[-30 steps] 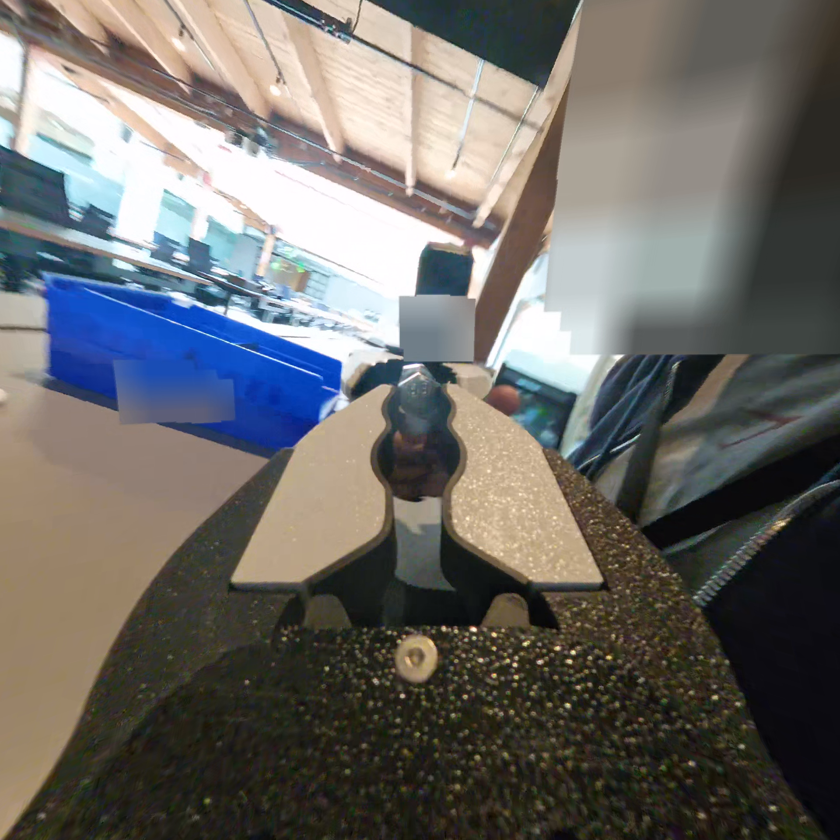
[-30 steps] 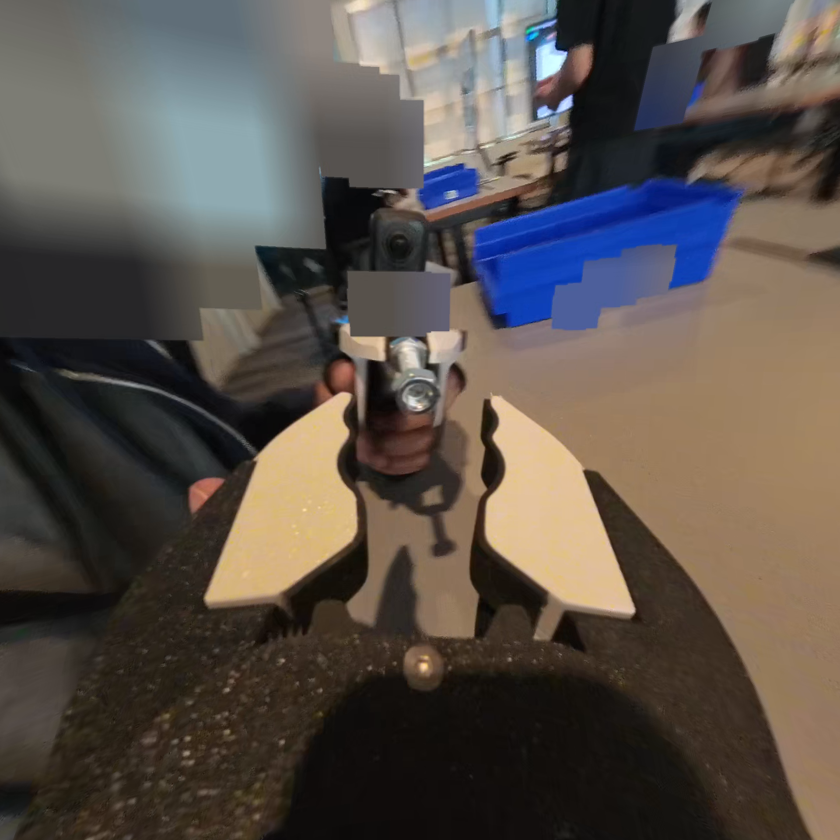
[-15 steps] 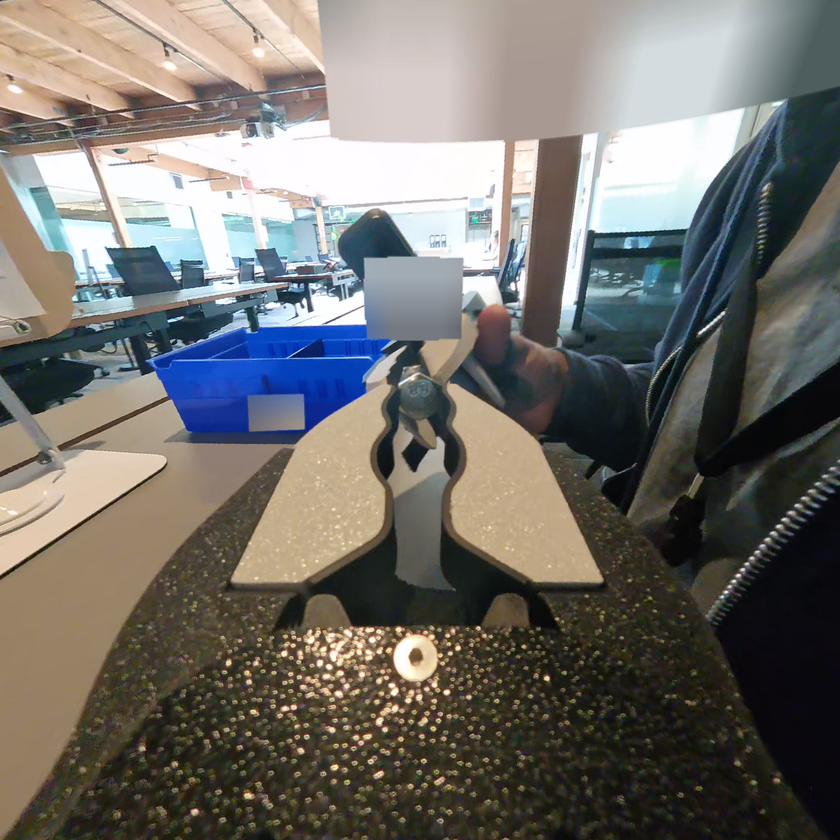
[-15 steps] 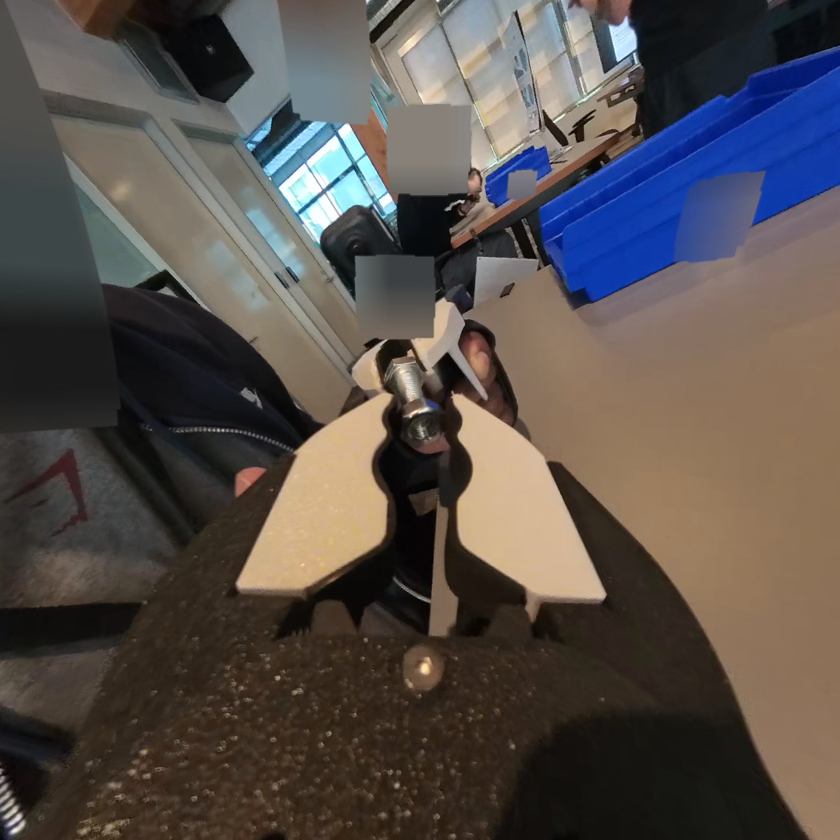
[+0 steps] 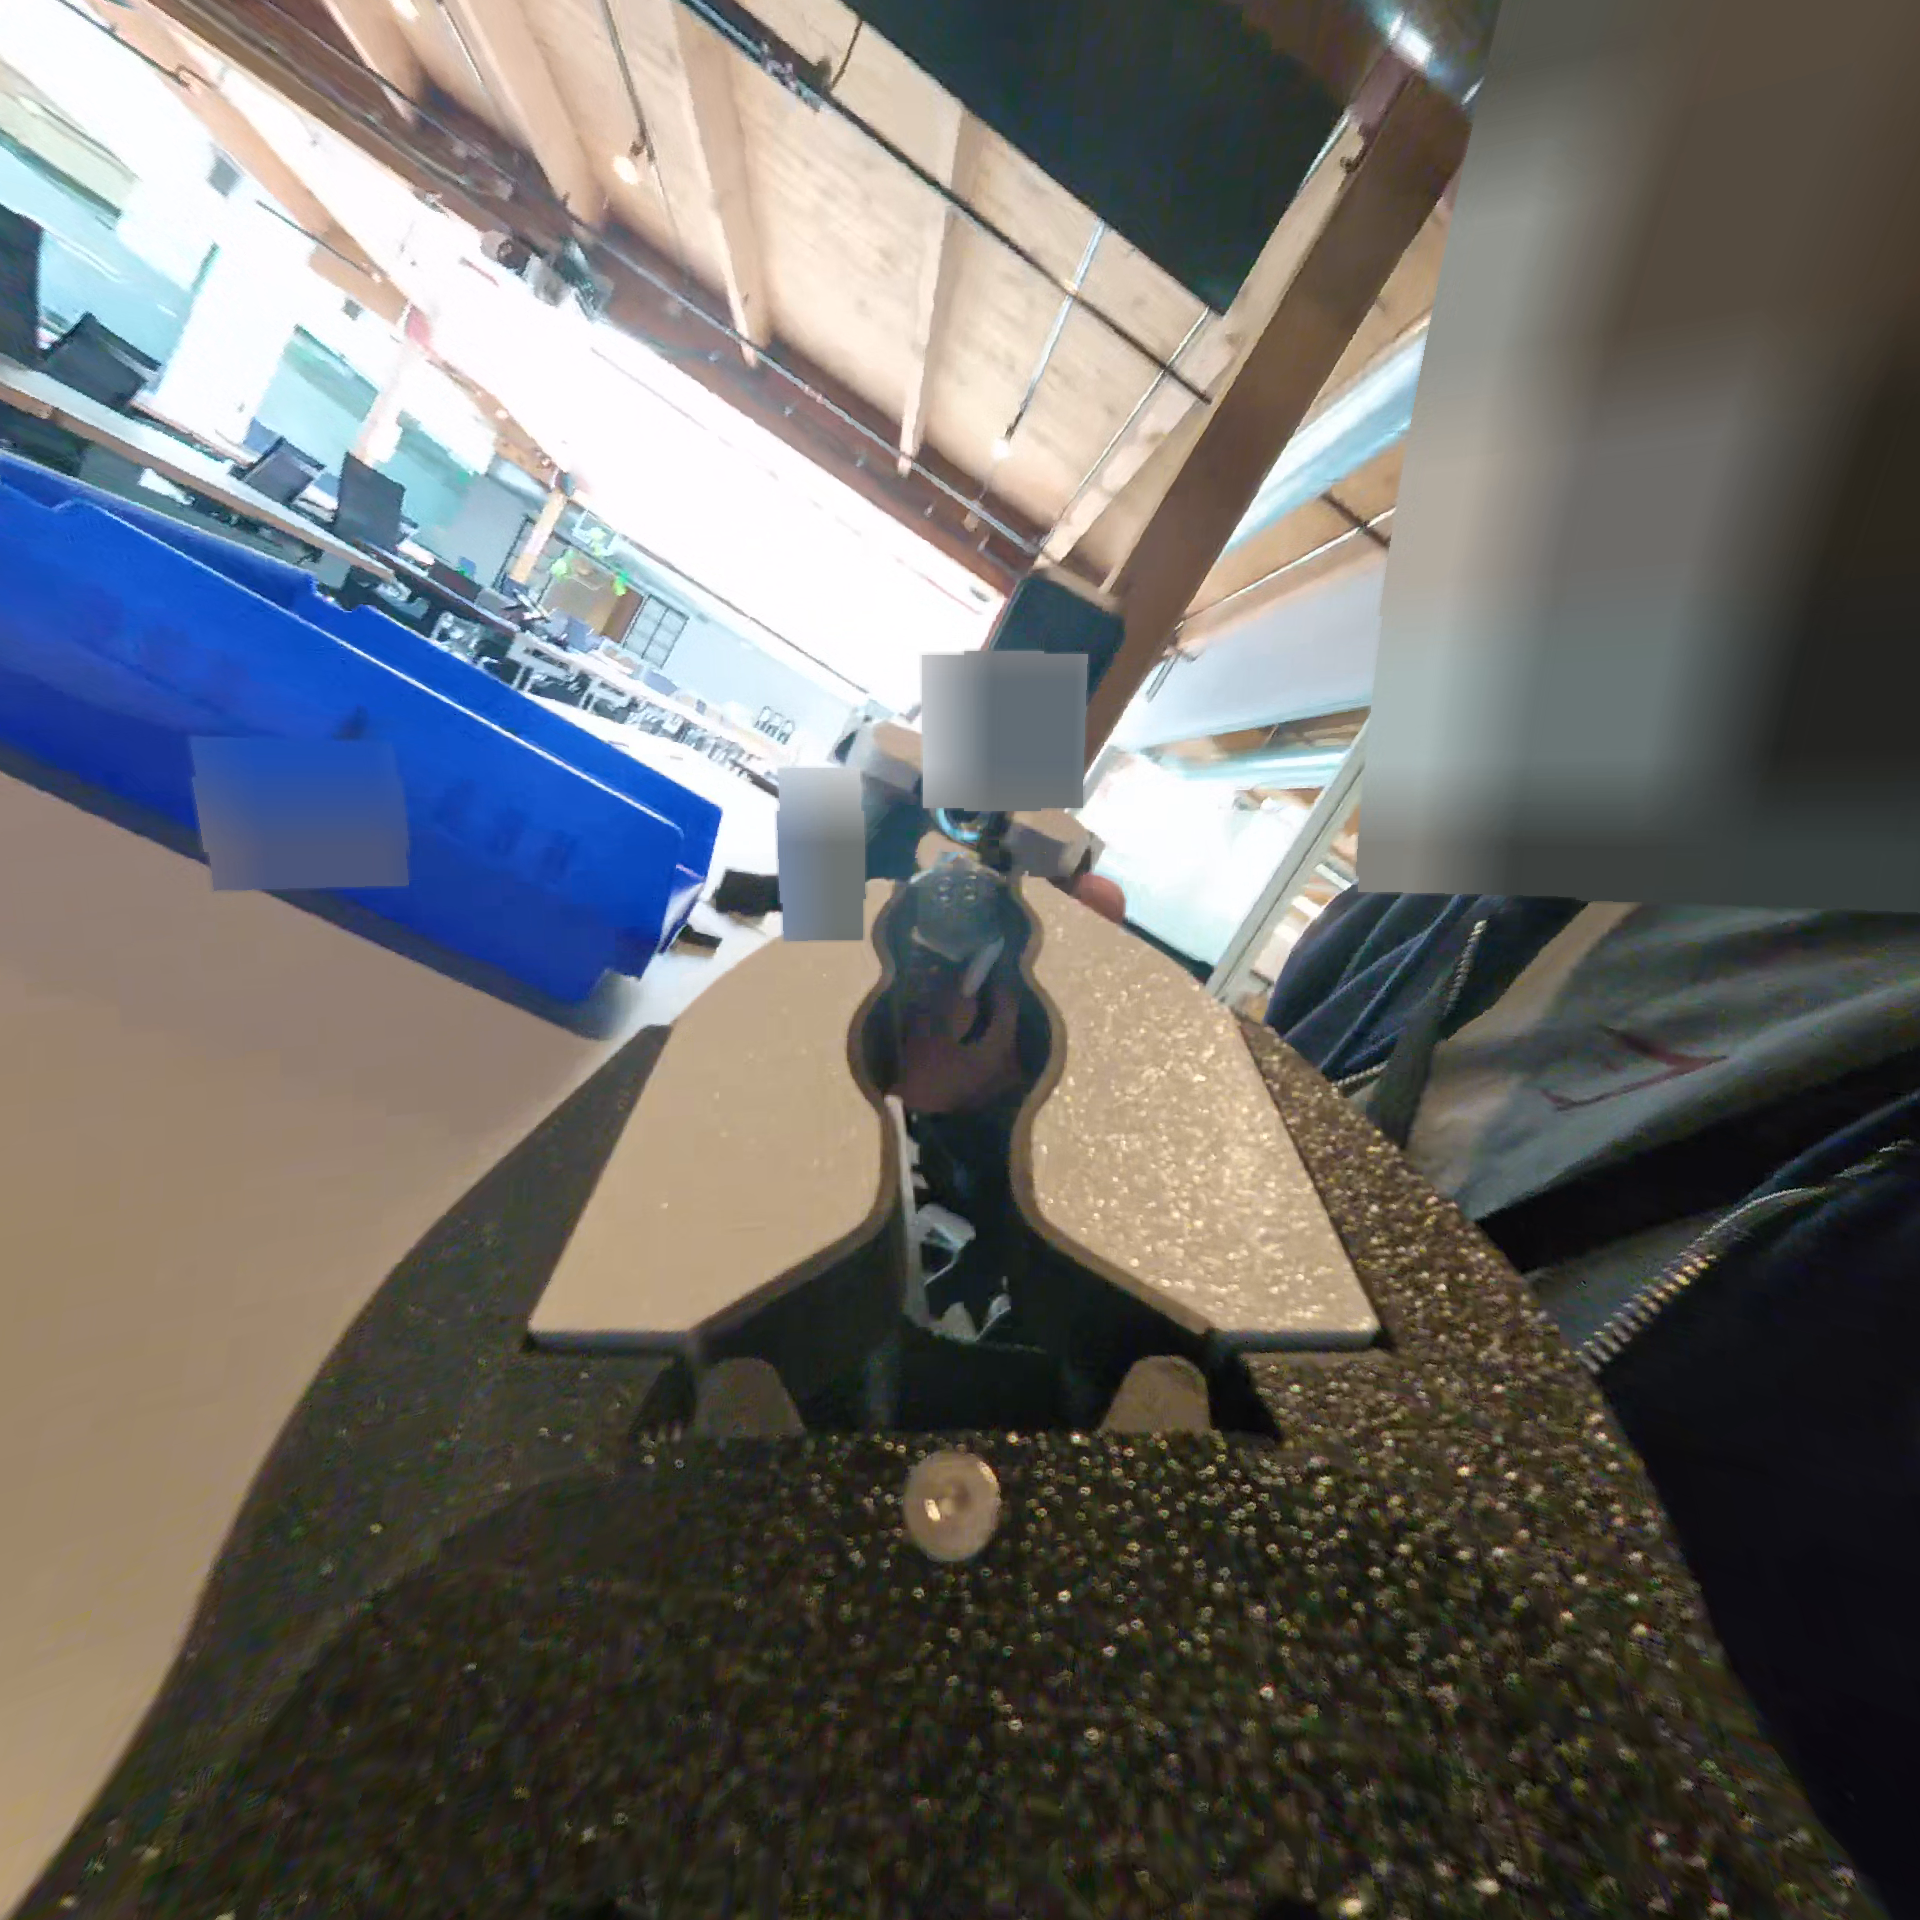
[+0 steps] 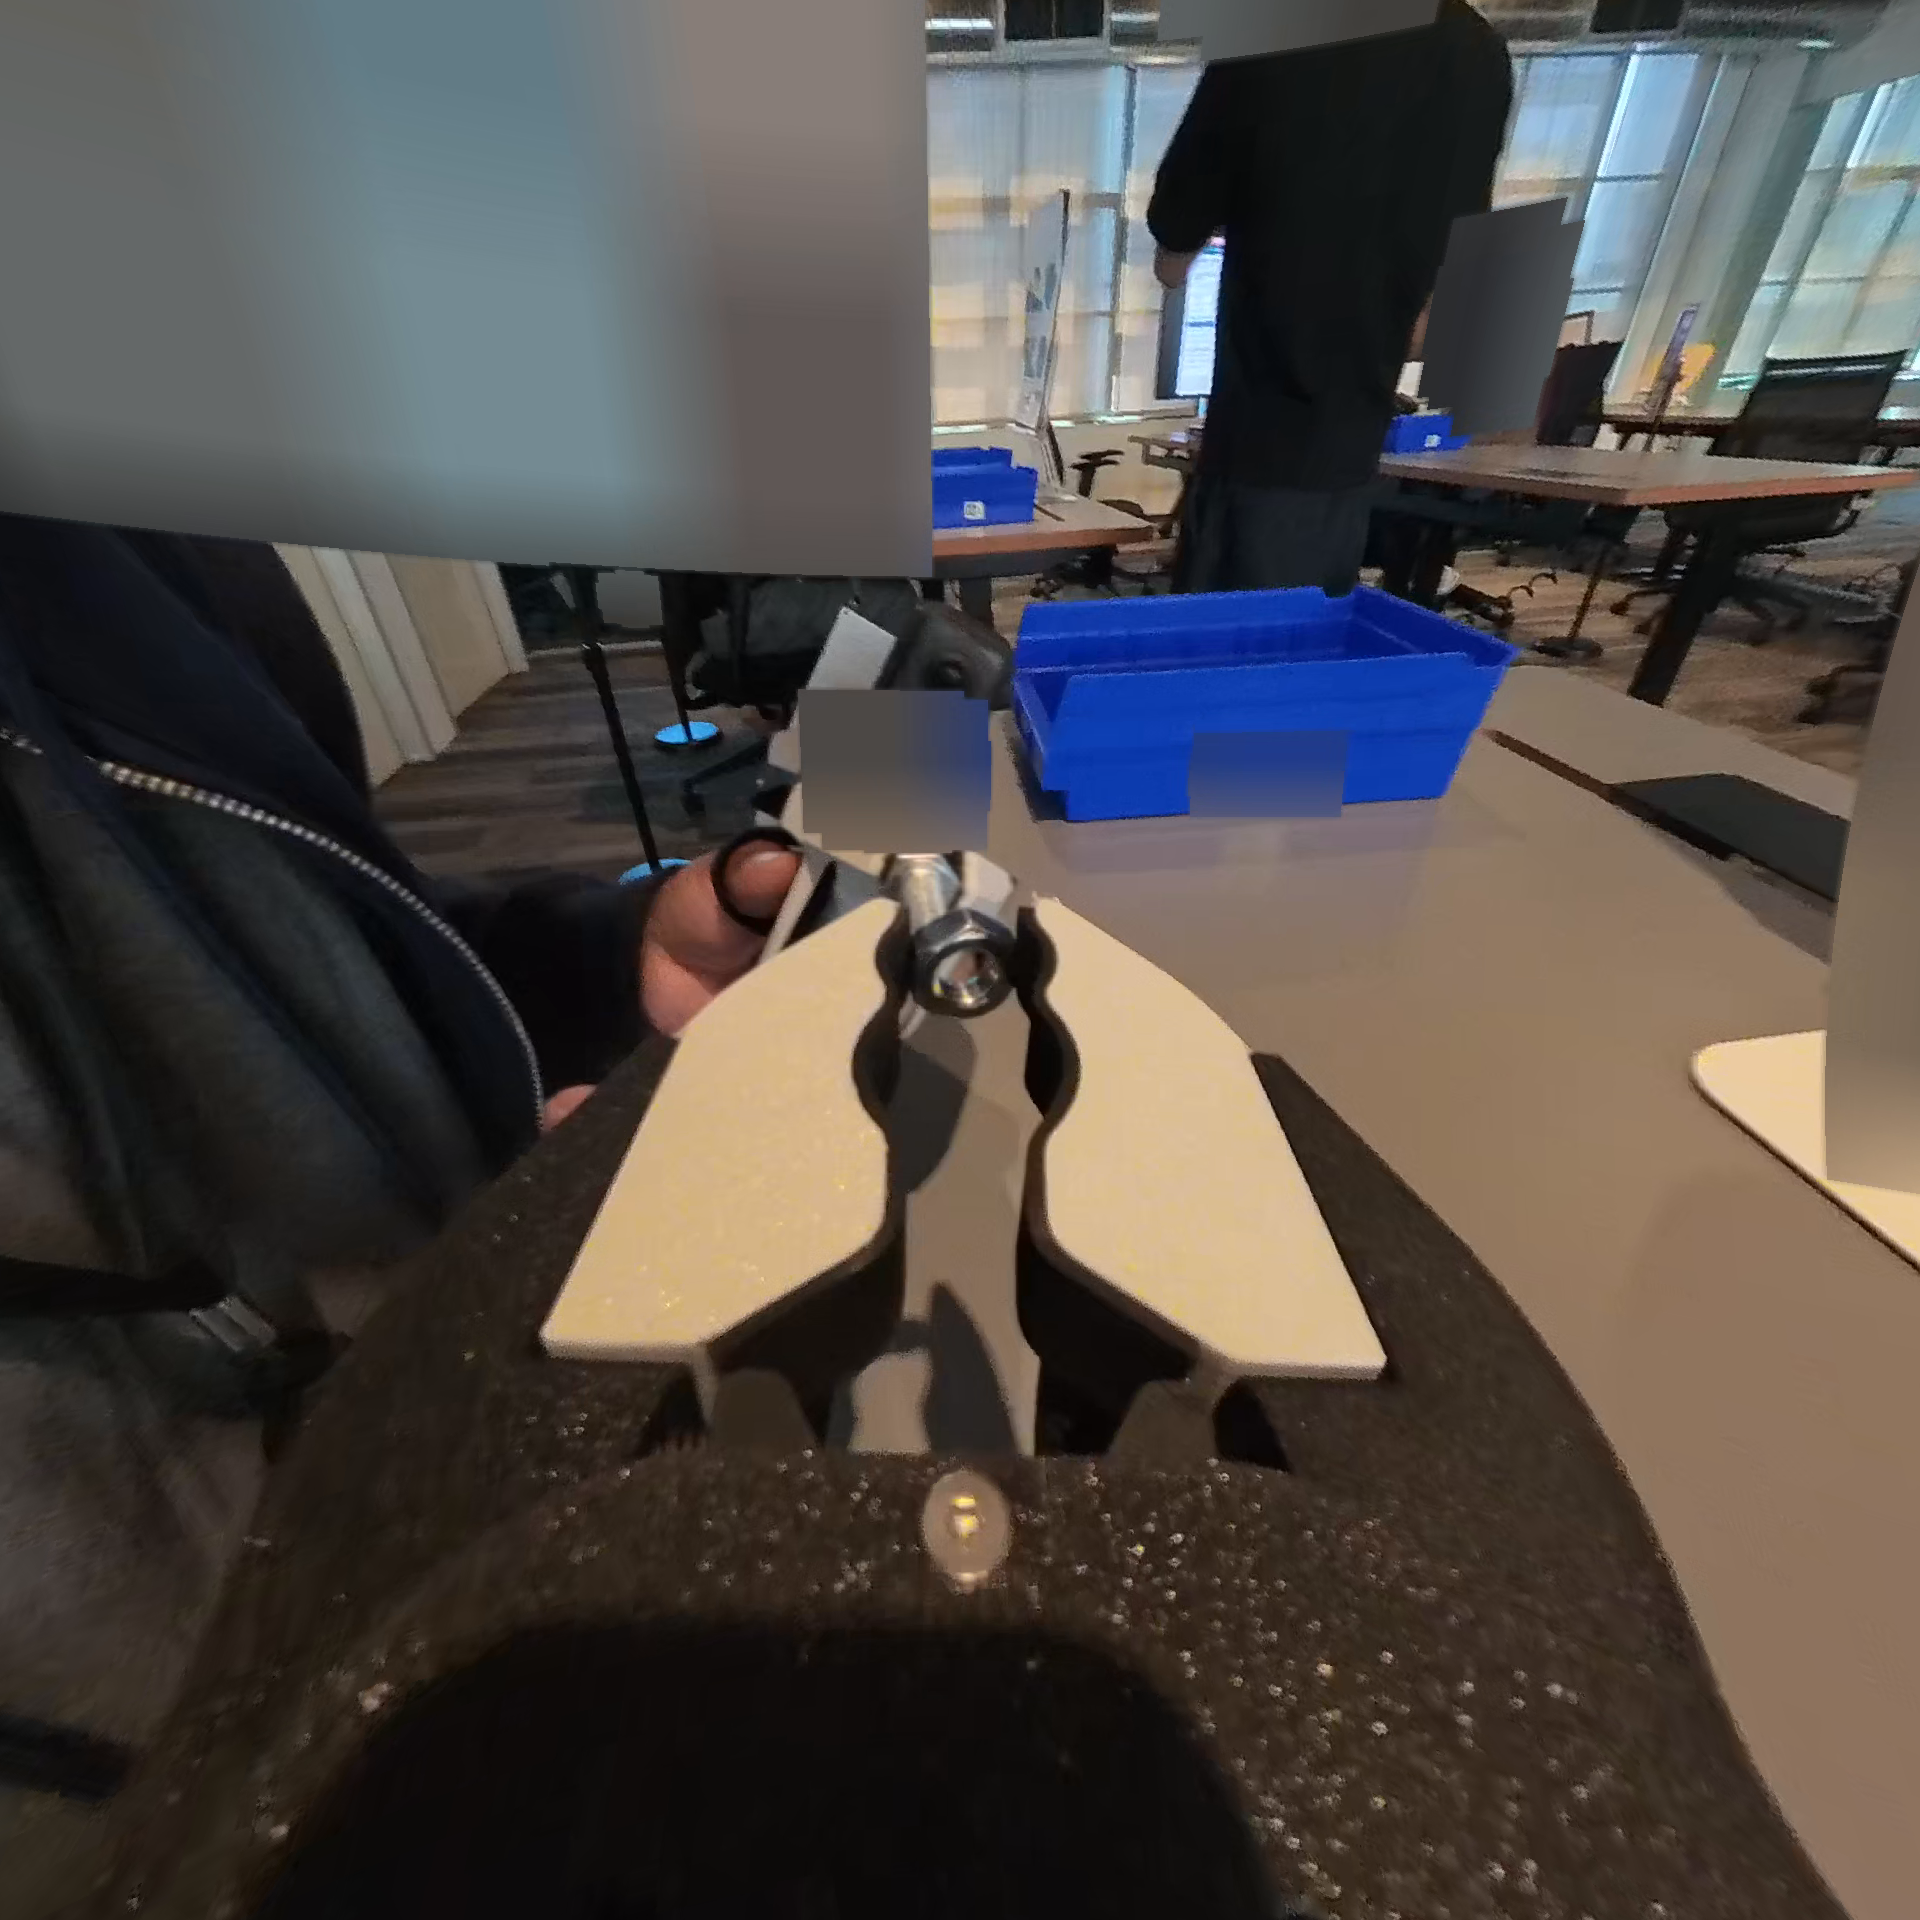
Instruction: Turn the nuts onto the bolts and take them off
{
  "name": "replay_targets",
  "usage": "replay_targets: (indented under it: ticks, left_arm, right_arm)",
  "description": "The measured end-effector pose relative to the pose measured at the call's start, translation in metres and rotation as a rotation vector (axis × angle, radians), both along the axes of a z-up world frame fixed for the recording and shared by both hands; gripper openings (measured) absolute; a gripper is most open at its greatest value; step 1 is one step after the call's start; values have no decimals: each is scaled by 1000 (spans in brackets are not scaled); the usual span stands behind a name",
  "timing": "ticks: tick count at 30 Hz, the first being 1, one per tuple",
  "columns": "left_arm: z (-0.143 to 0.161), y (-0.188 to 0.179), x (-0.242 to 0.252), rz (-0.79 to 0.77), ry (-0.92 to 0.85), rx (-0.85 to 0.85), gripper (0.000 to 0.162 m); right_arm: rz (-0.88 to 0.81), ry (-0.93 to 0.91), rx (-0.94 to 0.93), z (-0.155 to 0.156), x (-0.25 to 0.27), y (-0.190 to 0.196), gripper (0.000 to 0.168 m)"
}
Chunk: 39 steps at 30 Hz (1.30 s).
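The right gripper (image 6: 956, 961), wide open a second ago, now pinches the nut (image 6: 958, 966) at twelve o'clock; the left gripper (image 5: 958, 920) stays clamped on the bolt (image 5: 956, 914) head: turning can resume.

Beyond the tongs, daylight is pouring through tall windows (image 6: 1714, 239) onto long wooden desks (image 6: 1621, 483) and dark office chairs (image 6: 1808, 416). Overhead, exposed timber ceiling beams (image 5: 727, 208) are slanting across, and a wooden post (image 5: 1226, 436) is rising right of the fingertips.

Two wrist cameras facing each other closely, both sharing the blue bin (image 5: 436, 831) (image 6: 1247, 717)
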<state>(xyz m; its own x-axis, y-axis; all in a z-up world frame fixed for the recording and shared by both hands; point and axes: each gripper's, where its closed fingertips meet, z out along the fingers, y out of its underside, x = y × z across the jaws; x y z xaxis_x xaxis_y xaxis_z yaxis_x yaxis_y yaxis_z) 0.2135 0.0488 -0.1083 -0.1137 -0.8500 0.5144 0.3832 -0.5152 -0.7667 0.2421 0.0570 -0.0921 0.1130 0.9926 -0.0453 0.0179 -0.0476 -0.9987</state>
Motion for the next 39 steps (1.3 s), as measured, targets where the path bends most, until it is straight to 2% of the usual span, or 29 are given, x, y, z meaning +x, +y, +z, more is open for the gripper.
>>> replay_targets:
  ticks: [9,15,19,27,31,35,39]
  left_arm:
    - [-4,-4,3,15,74,85,16]
    - [-7,-2,8,22,94,88,16]
    - [-7,0,11,17,99,86,16]
    - [-7,0,14,13,104,86,16]
    - [-6,-1,12,17,106,88,16]
    - [-4,-2,7,25,112,100,16]
    - [-5,-2,5,35,100,99,16]
  right_arm:
    - [-254,-52,48,28,99,51,19]
    - [-449,-98,62,23,157,74,19]
    - [-488,-65,31,21,176,80,19]
    - [-546,-138,-3,3,191,99,19]
    - [-607,-392,-58,-35,217,125,19]
    - [-551,-793,-213,-90,253,141,19]
    - [-516,-1034,-296,-122,274,152,19]
